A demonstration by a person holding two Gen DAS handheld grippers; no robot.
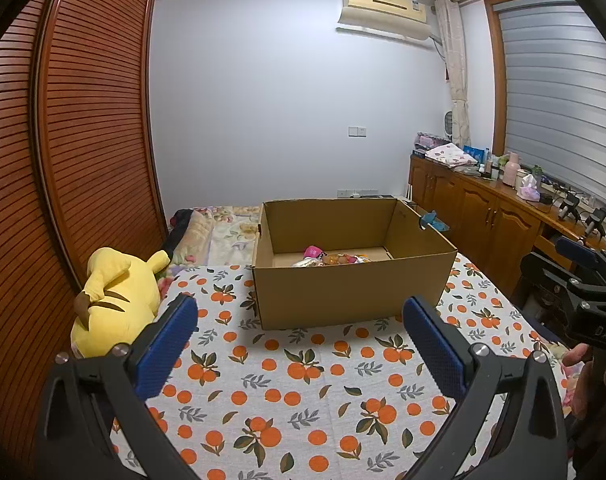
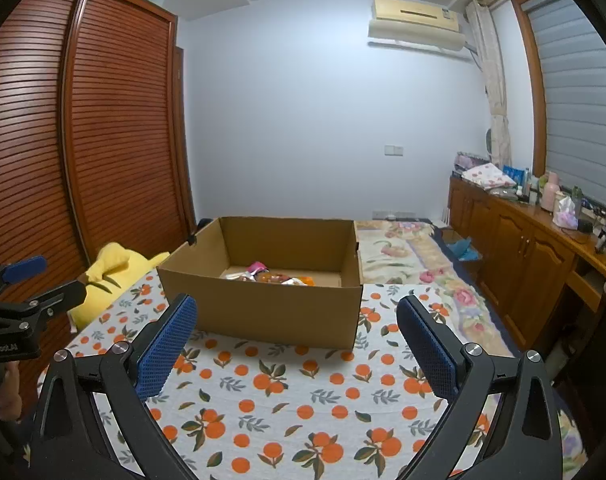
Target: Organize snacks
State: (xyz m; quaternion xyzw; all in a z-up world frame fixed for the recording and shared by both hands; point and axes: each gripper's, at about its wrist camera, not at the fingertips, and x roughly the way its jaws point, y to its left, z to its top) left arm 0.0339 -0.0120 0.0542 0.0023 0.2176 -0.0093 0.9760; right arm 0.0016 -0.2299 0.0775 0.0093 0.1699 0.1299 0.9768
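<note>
Both hand-held grippers, left and right, gape empty over orange-print bedspread before cardboard box.

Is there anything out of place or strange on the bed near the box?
Nothing is spilled or damaged. The cardboard box stands upright with snacks inside. Only the yellow plush toy looks odd, lying face-down at the bed's edge.

Open brown box set upright on bed; snacks piled on box floor: pink pack, orange and clear wrappers.
</note>
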